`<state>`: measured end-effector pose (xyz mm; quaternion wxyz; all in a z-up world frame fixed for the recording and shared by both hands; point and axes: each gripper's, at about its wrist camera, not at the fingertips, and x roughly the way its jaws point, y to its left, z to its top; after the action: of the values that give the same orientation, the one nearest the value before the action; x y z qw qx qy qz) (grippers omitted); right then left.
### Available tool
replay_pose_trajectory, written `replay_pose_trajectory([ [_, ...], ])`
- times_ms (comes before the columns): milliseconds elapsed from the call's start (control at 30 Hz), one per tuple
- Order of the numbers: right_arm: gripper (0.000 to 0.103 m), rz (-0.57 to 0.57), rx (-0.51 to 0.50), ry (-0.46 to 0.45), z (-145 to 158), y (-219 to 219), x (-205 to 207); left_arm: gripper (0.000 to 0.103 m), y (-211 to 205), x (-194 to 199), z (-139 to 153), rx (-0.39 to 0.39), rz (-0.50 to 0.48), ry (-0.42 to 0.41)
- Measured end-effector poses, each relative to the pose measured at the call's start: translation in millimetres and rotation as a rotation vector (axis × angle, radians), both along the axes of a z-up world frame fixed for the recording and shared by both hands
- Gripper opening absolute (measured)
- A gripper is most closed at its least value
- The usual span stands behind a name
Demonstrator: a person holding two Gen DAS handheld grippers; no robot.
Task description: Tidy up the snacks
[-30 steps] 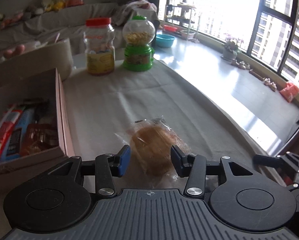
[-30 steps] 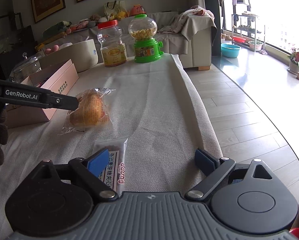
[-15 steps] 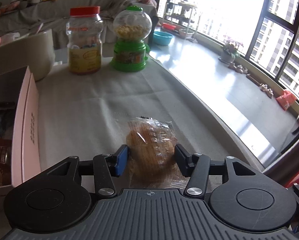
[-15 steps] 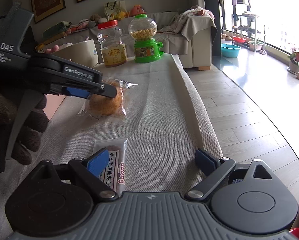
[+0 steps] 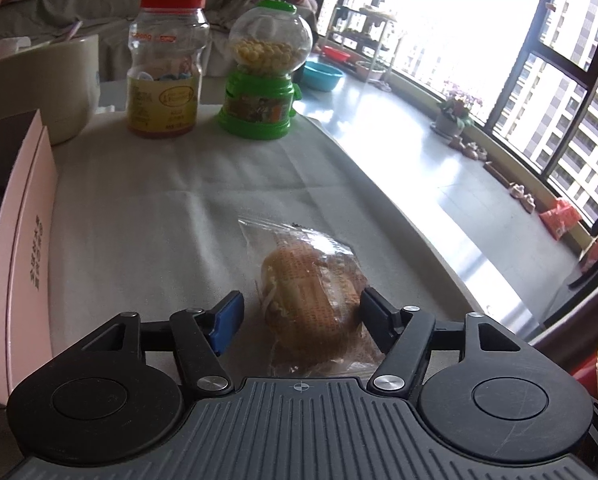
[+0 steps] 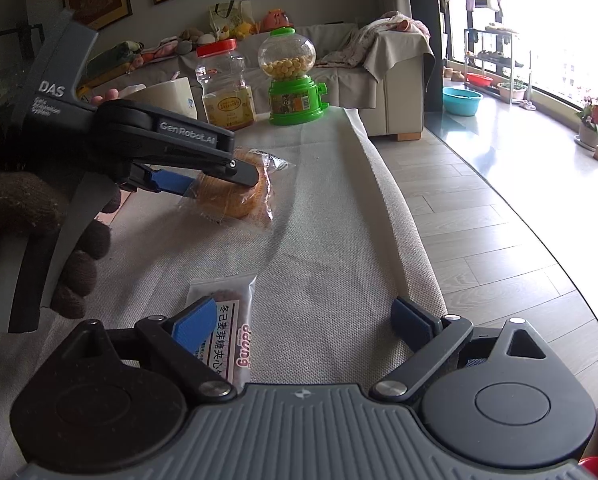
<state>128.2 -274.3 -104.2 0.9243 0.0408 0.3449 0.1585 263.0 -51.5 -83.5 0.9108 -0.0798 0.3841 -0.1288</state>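
A wrapped round bun [image 5: 311, 296] in clear plastic hangs between the fingers of my left gripper [image 5: 301, 322]. The right finger touches it, while a gap shows beside the blue left pad [image 5: 227, 320]. In the right wrist view the bun [image 6: 235, 200] is lifted above the cloth in the left gripper [image 6: 215, 176]. My right gripper [image 6: 303, 320] is open and empty low over the table. A flat biscuit packet [image 6: 229, 328] with printed text lies under its left finger. A pink snack box [image 5: 23, 248] stands at the left.
A red-lidded jar [image 5: 165, 68], a green candy dispenser [image 5: 265, 76] and a cream bowl [image 5: 39, 88] stand at the far end of the cloth-covered table [image 5: 159, 208]. The table's right edge [image 6: 403, 216] drops to the floor.
My left gripper has lifted the bun off the cloth and carried it forward and right, away from the pink box. Its jaws stand wider now. The right gripper has not moved.
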Motion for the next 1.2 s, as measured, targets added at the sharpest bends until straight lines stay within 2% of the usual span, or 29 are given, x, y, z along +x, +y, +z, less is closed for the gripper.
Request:
replay_pose_trajectory([
  [33,0.095,0.001,0.000,0.000,0,0,0,0.057,2,-3,0,-0.020,-0.018,-0.005],
  [333,0.099,0.027,0.009,0.008,0,-1,4,0.051,23,-72,9,0.004,-0.102,-0.038],
  [533,0.103,0.057,0.069,0.023,0,-10,7,0.040,56,-121,20,-0.010,-0.128,-0.021],
  [600,0.103,0.061,0.079,0.027,-1,-12,8,0.018,62,-133,21,-0.002,-0.135,-0.005],
  [700,0.103,0.074,0.030,0.029,-1,-5,7,0.018,66,-147,17,0.061,-0.123,0.012],
  [767,0.103,0.085,-0.025,0.025,-1,3,6,0.018,72,-151,14,0.071,-0.086,0.008],
  [900,0.103,0.087,-0.032,0.022,-2,5,6,0.019,93,-148,13,-0.051,-0.004,0.015],
  [933,0.103,0.087,-0.031,0.023,-1,5,6,0.019,96,-146,12,-0.067,0.009,0.022],
  [1000,0.102,0.084,-0.030,0.029,2,5,6,0.019,98,-146,12,-0.049,0.033,0.030],
  [1133,0.102,0.168,0.103,0.013,27,21,11,0.019,107,-148,9,-0.024,0.087,0.042],
  [1200,0.102,0.220,0.111,-0.003,37,45,18,0.019,112,-151,9,-0.028,0.105,0.043],
])
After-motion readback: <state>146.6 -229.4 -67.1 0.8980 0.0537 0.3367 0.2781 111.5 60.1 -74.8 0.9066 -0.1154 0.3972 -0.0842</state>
